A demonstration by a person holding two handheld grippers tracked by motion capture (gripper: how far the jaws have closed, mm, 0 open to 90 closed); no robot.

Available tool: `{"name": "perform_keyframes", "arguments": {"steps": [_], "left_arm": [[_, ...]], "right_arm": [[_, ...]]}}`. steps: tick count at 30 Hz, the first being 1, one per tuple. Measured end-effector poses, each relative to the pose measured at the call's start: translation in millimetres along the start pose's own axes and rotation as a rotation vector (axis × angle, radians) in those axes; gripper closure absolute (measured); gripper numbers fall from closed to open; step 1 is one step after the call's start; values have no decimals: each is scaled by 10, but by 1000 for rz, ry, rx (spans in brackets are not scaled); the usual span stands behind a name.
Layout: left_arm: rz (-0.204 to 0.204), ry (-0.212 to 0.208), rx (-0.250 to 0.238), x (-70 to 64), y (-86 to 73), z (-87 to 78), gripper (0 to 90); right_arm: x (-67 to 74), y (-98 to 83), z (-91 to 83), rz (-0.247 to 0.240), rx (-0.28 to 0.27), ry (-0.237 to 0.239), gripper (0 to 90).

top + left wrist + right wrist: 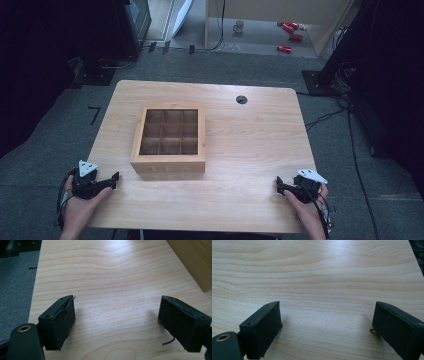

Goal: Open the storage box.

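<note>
A wooden tea box (169,140) with a glass lid and several compartments stands left of the table's middle; its front reads TEA. A corner of the same box (195,260) shows at the upper right of the left gripper view. My left gripper (114,180) rests at the table's front left corner, open, nothing between its jaws (117,317). My right gripper (279,185) lies at the front right, also open over bare wood (327,322). Each is held by a hand coming in from the bottom edge.
The light wooden table (250,145) has a round cable hole (241,99) at the back. Grey carpet surrounds it, with cables at the right. Far behind, a mug (239,26) and red items (288,27) lie on the floor.
</note>
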State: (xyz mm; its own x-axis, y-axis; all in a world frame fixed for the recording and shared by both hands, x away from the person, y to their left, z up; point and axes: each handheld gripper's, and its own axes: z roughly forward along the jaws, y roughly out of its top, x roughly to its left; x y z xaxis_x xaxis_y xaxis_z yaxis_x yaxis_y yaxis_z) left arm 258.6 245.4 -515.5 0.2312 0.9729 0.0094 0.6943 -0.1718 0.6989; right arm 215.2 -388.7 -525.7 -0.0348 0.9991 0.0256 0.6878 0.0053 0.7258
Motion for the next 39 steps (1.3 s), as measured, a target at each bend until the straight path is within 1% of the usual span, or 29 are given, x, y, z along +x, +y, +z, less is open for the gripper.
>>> {"name": "perform_keyframes", "arguments": {"steps": [2, 3, 5, 6, 7, 8, 9, 10, 12, 13, 14, 15, 19, 20, 21, 22, 23, 27, 28, 29, 31, 32, 33, 34, 35, 39], "left_arm": [[0, 2, 7, 0, 8, -4, 153], [-8, -1, 11, 5, 17, -9, 153], [-53, -48, -12, 34, 45, -43, 153], [-63, -67, -25, 37, 57, -65, 153], [-63, -67, -25, 37, 57, -65, 153], [-63, -83, -43, 20, 75, -99, 153], [-63, -83, -43, 20, 75, -99, 153], [-62, -108, -64, -21, 97, -143, 153], [-57, -129, -77, -67, 123, -171, 154], [-57, -129, -77, -67, 123, -171, 154], [-48, -138, -85, -114, 149, -189, 154], [-48, -138, -85, -114, 149, -189, 156], [-20, -166, -111, -252, 215, -235, 161], [-17, -175, -116, -275, 221, -242, 167], [-17, -175, -116, -275, 221, -242, 185], [-12, -186, -119, -294, 226, -251, 185], [-8, -202, -123, -327, 235, -261, 209], [-4, -213, -134, -363, 250, -274, 238], [-12, -223, -143, -382, 260, -278, 247], [-12, -223, -143, -382, 260, -278, 257], [-12, -229, -152, -401, 270, -284, 340], [-10, -251, -166, -418, 274, -288, 397], [-10, -251, -166, -418, 274, -288, 416], [-11, -264, -171, -432, 278, -287, 416], [-8, -271, -176, -445, 282, -286, 459], [-2, -285, -183, -483, 292, -282, 508]], "right_arm": [[2, -1, 0, 1, -1, 1, 80], [2, -1, 0, 1, -1, 1, 80], [11, -3, -5, 6, 1, -2, 81], [13, -4, -5, 7, 1, -4, 81], [13, -4, -5, 7, 1, -4, 81], [17, -3, -5, 8, 1, -5, 81], [17, -3, -5, 8, 1, -5, 81], [21, -2, -2, 8, 0, -5, 81], [27, 1, 1, 10, 0, -6, 81], [27, 1, 1, 10, 0, -6, 81], [30, 5, 6, 6, -1, -5, 82], [30, 5, 6, 6, -1, -5, 82], [31, 5, 6, 6, -1, -5, 82], [31, 5, 6, 6, -1, -5, 82], [31, 5, 6, 6, -1, -5, 82], [31, 5, 6, 6, -1, -5, 82], [32, 5, 6, 5, -1, -4, 82], [32, 5, 7, 3, -2, -2, 82], [32, 5, 7, 3, -2, -2, 82], [32, 5, 7, 3, -2, -2, 82], [32, 5, 7, 2, -2, -1, 82], [33, 5, 7, 2, -2, -1, 82], [33, 5, 7, 2, -2, -1, 82], [34, 5, 6, 3, -1, -2, 82], [41, 5, 6, 4, -1, 0, 84], [63, 5, 4, 1, -2, 1, 98]]}}
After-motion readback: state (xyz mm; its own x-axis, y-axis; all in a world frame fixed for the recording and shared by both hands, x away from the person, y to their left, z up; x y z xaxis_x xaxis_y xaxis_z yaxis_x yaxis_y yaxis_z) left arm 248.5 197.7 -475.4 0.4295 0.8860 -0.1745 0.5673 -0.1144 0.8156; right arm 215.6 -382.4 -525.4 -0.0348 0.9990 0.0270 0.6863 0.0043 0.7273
